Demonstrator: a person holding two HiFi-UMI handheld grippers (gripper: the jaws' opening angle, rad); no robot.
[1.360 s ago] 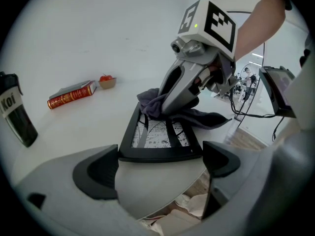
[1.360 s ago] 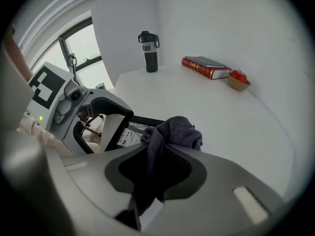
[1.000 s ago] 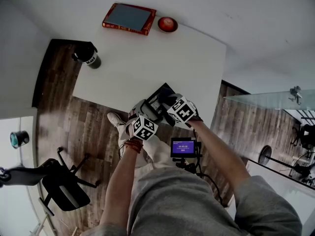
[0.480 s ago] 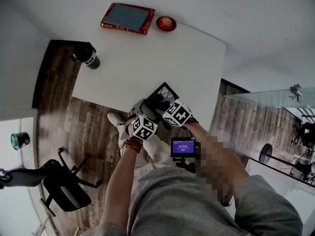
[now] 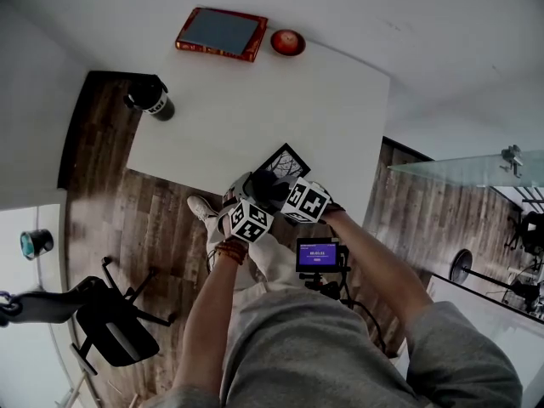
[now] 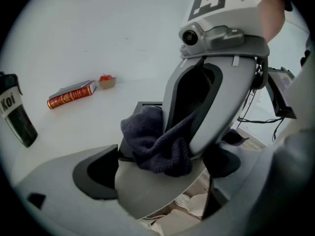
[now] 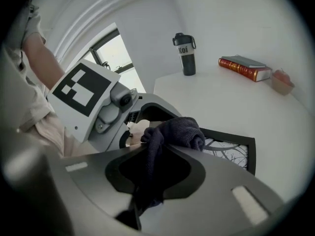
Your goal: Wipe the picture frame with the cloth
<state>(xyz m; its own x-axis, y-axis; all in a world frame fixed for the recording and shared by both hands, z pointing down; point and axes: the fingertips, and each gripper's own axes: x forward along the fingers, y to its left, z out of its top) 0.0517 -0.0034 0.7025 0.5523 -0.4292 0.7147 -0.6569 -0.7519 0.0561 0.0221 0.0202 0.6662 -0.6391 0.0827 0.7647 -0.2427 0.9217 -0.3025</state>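
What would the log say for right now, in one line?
task: wipe picture frame | right gripper: shut on cloth, over the frame | left gripper: at frame's near edge, grip unclear

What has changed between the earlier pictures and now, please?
The right gripper, shut on the dark cloth, slid over the picture frame toward the person, so more of the frame's far corner shows now. Nothing was newly taken or let go. The left gripper, the frame, the red book and the black bottle stayed where they were.
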